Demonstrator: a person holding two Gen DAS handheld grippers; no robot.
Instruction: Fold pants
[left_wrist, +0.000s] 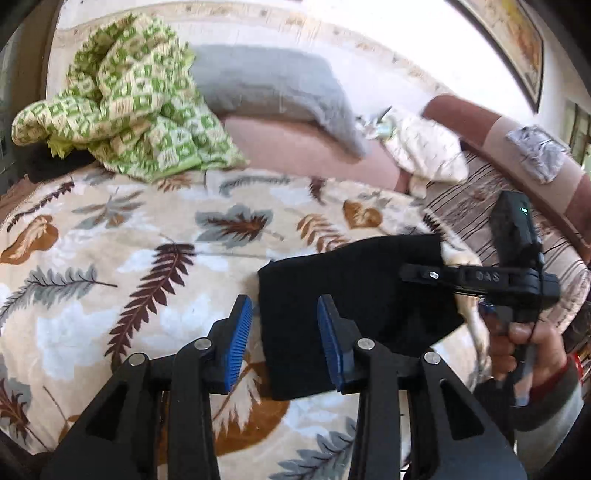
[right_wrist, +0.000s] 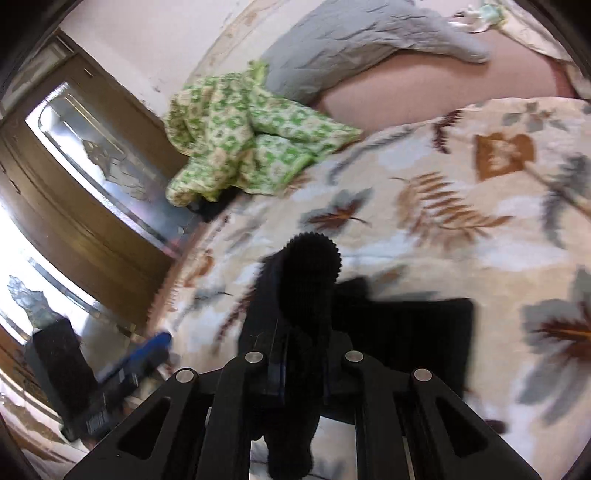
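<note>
The left gripper (left_wrist: 284, 339), nearest the left wrist lens, has its blue pads (left_wrist: 242, 343) spread, empty, above the leaf-print blanket (left_wrist: 110, 258). At 3 o'clock lie the black pants (left_wrist: 354, 295), folded into a compact rectangle. The right gripper (right_wrist: 295, 354) pinches a fold of them. Lettering on its side is blurred.

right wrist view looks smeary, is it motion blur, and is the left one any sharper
Right wrist view: the pants and leaf blanket are smeared, and the window at left is blown out. Left wrist view: the left gripper is crisp; only the pillow and far edge look soft.
</note>
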